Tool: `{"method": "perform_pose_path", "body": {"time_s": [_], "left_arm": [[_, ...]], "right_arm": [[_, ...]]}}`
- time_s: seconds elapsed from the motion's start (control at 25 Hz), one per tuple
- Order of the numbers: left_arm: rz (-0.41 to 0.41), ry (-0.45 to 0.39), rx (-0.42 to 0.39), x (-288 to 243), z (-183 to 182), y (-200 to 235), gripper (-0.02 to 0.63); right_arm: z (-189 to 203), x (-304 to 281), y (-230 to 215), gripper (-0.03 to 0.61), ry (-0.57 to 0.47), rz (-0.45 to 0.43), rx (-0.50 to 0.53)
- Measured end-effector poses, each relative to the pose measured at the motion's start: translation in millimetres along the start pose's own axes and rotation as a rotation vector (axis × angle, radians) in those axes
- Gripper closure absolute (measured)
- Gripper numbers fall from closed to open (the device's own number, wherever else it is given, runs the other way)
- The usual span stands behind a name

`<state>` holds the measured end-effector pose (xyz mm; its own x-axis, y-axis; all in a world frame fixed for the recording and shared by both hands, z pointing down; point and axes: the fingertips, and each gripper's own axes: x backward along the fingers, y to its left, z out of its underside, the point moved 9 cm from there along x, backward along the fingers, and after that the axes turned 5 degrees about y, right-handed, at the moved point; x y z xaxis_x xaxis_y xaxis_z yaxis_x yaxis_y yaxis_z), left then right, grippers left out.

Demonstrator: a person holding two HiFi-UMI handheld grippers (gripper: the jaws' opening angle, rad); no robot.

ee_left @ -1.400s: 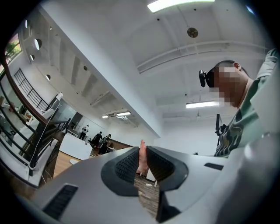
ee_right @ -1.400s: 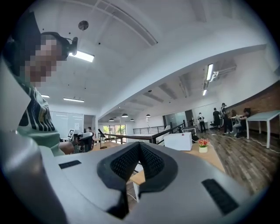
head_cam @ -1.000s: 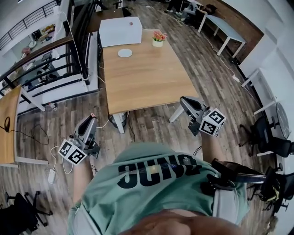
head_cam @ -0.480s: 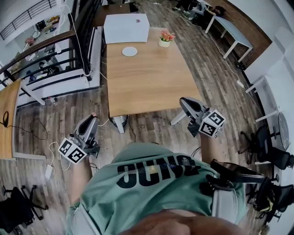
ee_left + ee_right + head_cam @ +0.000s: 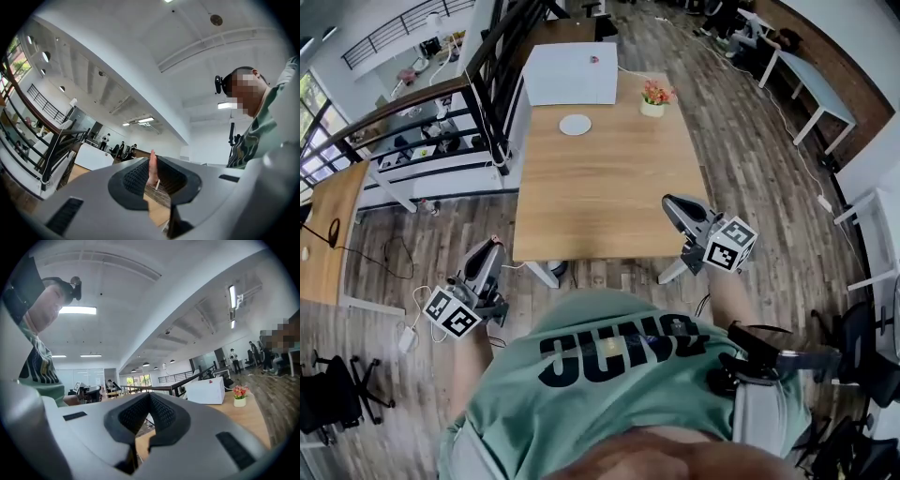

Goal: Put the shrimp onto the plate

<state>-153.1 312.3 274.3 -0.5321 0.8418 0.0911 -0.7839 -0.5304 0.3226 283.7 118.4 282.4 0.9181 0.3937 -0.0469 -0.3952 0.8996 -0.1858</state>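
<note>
Shrimp [image 5: 151, 169] clamped in the left tool [image 5: 153, 161], plate [image 5: 575, 125] far up the counter [image 5: 600, 202]

The left tool grips the pink shrimp above the floor, at 7 o'clock of the counter. The right tool [image 5: 149, 399] has its jaws together and empty, over the 5 o'clock corner. The white plate lies toward 12 o'clock, near a white box [image 5: 572, 75] and flower pot [image 5: 653, 97].

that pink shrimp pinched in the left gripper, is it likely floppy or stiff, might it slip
The shrimp stands straight up out of the left gripper without drooping, so it's probably fairly stiff and light. Only a thin edge looks pinched, so it might twist or slip if jolted. It looks flat, so it should rest on the plate without rolling.
</note>
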Motion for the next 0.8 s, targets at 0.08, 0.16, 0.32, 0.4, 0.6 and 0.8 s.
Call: {"method": "perform_pose_path", "body": {"time_s": [0.08,0.16,0.32,0.4,0.6,0.8], "left_arm": [[0.001,0.0,-0.007,-24.1,2.0,-15.7,0.554],[-0.006,0.027,-0.02,-40.6,5.7,-27.9,0.554],[-0.034,0.071,-0.025,-66.6,10.3,-39.9,0.554],[-0.034,0.083,-0.031,-84.9,11.4,-43.6,0.554],[-0.019,0.122,-0.033,-117.5,15.4,-41.0,0.554],[0.0,0.122,0.004,-130.9,16.2,-16.3,0.554]], "right_arm": [[1.4,10.4,-23.1,0.572,-0.005,-0.019,-0.014],[8.5,19.0,-41.8,0.572,-0.011,-0.028,-0.037],[21.0,32.1,-73.4,0.572,-0.025,-0.034,-0.093],[25.6,37.7,-89.3,0.572,-0.028,-0.039,-0.105],[38.5,42.3,-118.8,0.572,-0.031,-0.024,-0.152],[36.7,34.1,-127.7,0.572,-0.023,0.002,-0.15]]}}
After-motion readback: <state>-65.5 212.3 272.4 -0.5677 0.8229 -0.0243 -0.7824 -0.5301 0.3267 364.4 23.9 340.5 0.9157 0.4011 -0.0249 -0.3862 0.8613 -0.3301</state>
